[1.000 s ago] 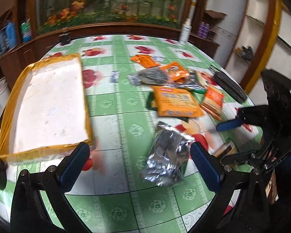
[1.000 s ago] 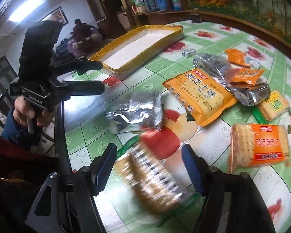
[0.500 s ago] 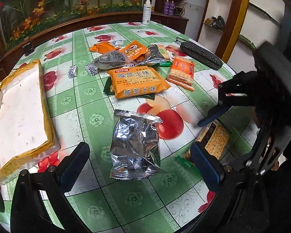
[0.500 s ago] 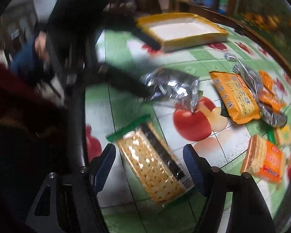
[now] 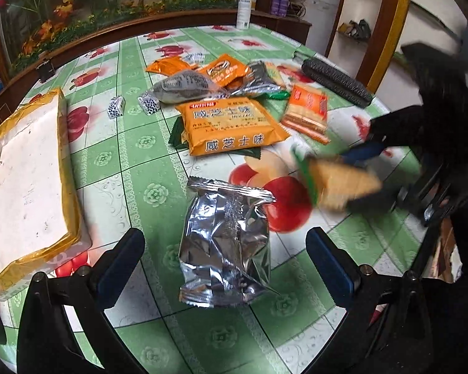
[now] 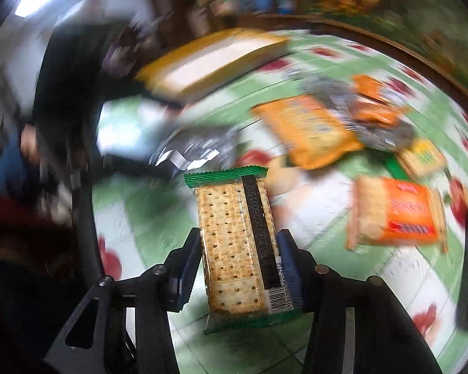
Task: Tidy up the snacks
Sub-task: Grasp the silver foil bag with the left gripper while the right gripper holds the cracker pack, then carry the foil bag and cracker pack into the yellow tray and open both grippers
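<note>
At the far left of the left wrist view, a shallow white tray (image 5: 28,184) with yellow-taped walls is lying on the desk (image 5: 134,162), which is wearing a green checked cloth with printed fruit. The left claw (image 5: 224,261) is hanging released just above a crinkled silver snack bag (image 5: 226,243), its blue fingers (image 5: 121,261) standing wide on either side of the bag without touching it. Beyond the bag, a big orange snack pack (image 5: 231,124) is lying flat in front of a loose heap of smaller orange and grey packets, with two small dotted sweets (image 5: 116,107) sitting apart between the heap and the tray. Further right, an orange cracker pack (image 5: 307,112) is lying next to a long dark ribbed object (image 5: 335,82) near the desk's edge. At the right, the right claw (image 6: 238,263) is closing on a green-edged cracker packet (image 6: 234,243); its pads are pressing the packet's long sides, and the packet is being held off the desk, pointing away from the camera. The right wrist view is heavily blurred around it.
</note>
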The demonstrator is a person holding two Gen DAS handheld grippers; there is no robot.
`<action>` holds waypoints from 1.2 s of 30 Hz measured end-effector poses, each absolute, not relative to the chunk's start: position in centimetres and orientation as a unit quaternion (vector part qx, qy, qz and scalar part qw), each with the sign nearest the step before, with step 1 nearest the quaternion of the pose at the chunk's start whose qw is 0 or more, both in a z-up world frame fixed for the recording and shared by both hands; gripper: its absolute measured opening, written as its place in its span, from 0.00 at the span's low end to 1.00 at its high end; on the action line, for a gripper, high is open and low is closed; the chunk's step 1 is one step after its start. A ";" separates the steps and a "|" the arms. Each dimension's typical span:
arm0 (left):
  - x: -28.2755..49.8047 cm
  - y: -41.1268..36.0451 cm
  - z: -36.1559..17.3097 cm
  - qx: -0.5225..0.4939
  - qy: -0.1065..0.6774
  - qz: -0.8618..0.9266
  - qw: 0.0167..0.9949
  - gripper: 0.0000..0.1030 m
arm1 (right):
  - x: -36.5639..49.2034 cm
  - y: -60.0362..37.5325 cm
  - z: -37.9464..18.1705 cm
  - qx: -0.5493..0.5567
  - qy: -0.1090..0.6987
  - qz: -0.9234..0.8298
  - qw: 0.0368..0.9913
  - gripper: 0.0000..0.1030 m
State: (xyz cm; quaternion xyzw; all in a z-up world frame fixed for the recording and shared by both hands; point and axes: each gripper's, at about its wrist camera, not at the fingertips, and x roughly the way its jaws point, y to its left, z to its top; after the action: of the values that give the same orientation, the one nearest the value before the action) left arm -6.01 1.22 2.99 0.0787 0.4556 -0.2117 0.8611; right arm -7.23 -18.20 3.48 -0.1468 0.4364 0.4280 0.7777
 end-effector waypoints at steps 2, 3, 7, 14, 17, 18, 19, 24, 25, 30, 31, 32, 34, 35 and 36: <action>-5.8 0.9 2.5 0.083 0.461 -0.205 0.859 0.90 | -6.5 -19.1 3.8 -0.097 0.437 0.417 0.791 0.48; -5.5 0.8 2.2 0.083 0.466 -0.197 0.859 0.85 | -6.4 -19.3 3.9 -0.084 0.437 0.412 0.795 0.48; -5.4 0.8 1.5 0.083 0.468 -0.166 0.864 0.60 | -6.2 -19.3 4.1 -0.044 0.435 0.399 0.806 0.48; -6.2 2.5 3.0 0.042 0.440 -0.151 0.884 0.58 | -4.6 -18.7 5.2 0.003 0.425 0.388 0.818 0.48; -6.4 3.7 4.5 0.025 0.425 -0.143 0.894 0.58 | -4.0 -17.7 5.5 0.021 0.422 0.386 0.820 0.48; -6.5 4.1 5.0 0.020 0.419 -0.141 0.897 0.58 | -3.9 -17.4 5.7 0.025 0.421 0.386 0.820 0.48; -6.6 4.4 5.4 0.016 0.415 -0.138 0.899 0.58 | -3.9 -17.2 5.9 0.031 0.419 0.386 0.821 0.48; -6.7 6.8 6.9 -0.002 0.396 -0.114 0.911 0.58 | -3.3 -15.1 6.9 0.041 0.420 0.390 0.818 0.48; -6.7 7.0 7.0 -0.005 0.395 -0.111 0.912 0.58 | -3.2 -14.6 7.0 0.040 0.420 0.391 0.818 0.48; -6.7 8.9 7.3 -0.015 0.388 -0.086 0.918 0.58 | -3.0 -12.1 7.7 0.041 0.423 0.399 0.813 0.48; -6.7 9.3 7.3 -0.018 0.387 -0.081 0.918 0.58 | -3.0 -11.8 7.7 0.041 0.423 0.400 0.812 0.48; -6.6 9.7 7.3 -0.020 0.386 -0.077 0.919 0.58 | -2.9 -11.4 7.8 0.040 0.423 0.402 0.811 0.48; -6.7 10.5 7.3 -0.026 0.384 -0.067 0.920 0.58 | -2.7 -10.5 8.0 0.037 0.424 0.402 0.810 0.48; -6.6 10.9 7.3 -0.029 0.384 -0.062 0.921 0.58 | -2.6 -10.2 8.1 0.035 0.425 0.401 0.811 0.48; -6.7 11.3 7.3 -0.031 0.383 -0.059 0.921 0.58 | -2.5 -9.7 8.2 0.032 0.426 0.401 0.810 0.48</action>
State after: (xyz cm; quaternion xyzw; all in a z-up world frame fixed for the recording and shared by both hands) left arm -6.71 11.27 7.30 -0.0311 0.3828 -0.0585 0.9215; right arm -2.51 -9.68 8.21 0.0322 0.4259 0.4013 0.8102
